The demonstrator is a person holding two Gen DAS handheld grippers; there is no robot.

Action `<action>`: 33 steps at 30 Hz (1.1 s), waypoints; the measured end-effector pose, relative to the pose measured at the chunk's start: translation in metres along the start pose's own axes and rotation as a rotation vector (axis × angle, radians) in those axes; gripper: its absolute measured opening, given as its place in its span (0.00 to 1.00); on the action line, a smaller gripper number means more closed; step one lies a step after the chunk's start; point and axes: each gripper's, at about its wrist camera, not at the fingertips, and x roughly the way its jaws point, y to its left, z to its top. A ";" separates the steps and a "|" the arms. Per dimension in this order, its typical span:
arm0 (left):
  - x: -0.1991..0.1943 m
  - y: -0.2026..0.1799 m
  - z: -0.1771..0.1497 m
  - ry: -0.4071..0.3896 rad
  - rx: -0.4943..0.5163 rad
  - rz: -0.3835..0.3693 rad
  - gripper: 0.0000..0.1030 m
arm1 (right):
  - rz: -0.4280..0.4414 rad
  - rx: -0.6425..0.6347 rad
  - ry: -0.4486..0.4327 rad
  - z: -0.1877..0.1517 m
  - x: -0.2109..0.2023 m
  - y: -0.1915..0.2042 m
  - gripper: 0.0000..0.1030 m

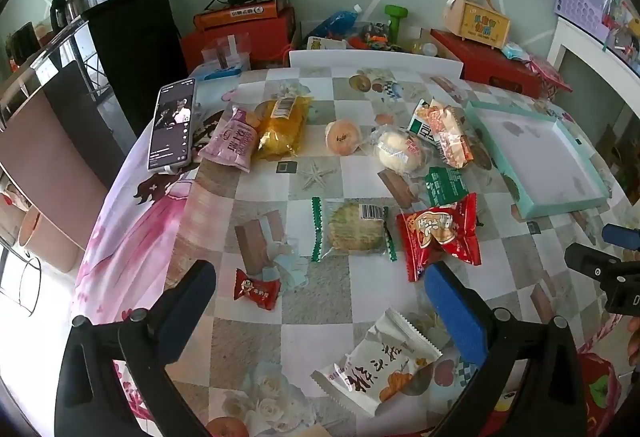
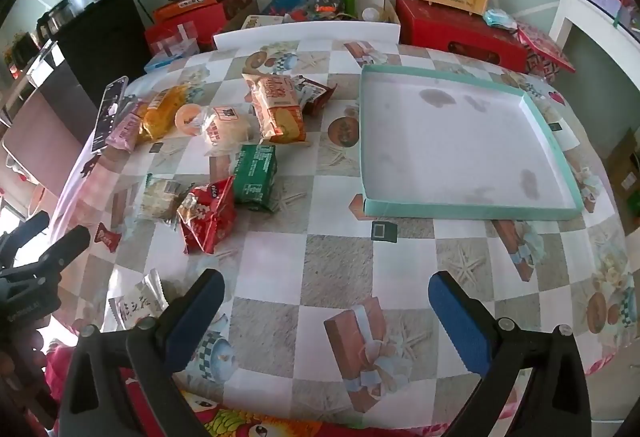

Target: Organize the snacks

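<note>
teal tray (image 2: 472, 212): seen bare inside, on the counter (image 2: 340, 249) right of the snacks.
snacks: none yet in the tray; scattered left of it, red pack (image 1: 440, 233), green pack (image 2: 256, 173), white pack (image 1: 380, 361) nearest.
left gripper (image 1: 320, 301): released, nothing held, poised above the white pack.
right gripper (image 2: 326, 317): spread wide, empty, over bare counter.
step: judged the start; nothing picked yet.
next move: one gripper is to be lowered over a near pack and closed gently, since wrappers crush.
</note>
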 end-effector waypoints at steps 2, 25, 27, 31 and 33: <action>0.001 0.000 0.000 0.002 -0.004 0.000 1.00 | 0.000 0.000 0.000 0.000 0.000 0.000 1.00; 0.008 -0.002 0.002 -0.022 0.006 0.001 1.00 | -0.004 0.011 0.001 0.005 0.007 -0.007 1.00; 0.007 -0.004 0.002 -0.028 0.015 0.009 1.00 | -0.005 0.014 0.000 0.004 0.006 -0.007 1.00; 0.008 -0.003 0.003 -0.007 0.020 0.005 1.00 | -0.005 0.017 -0.002 0.004 0.005 -0.007 1.00; 0.007 -0.003 0.002 -0.010 0.016 0.004 1.00 | -0.004 0.017 -0.005 0.004 0.004 -0.007 1.00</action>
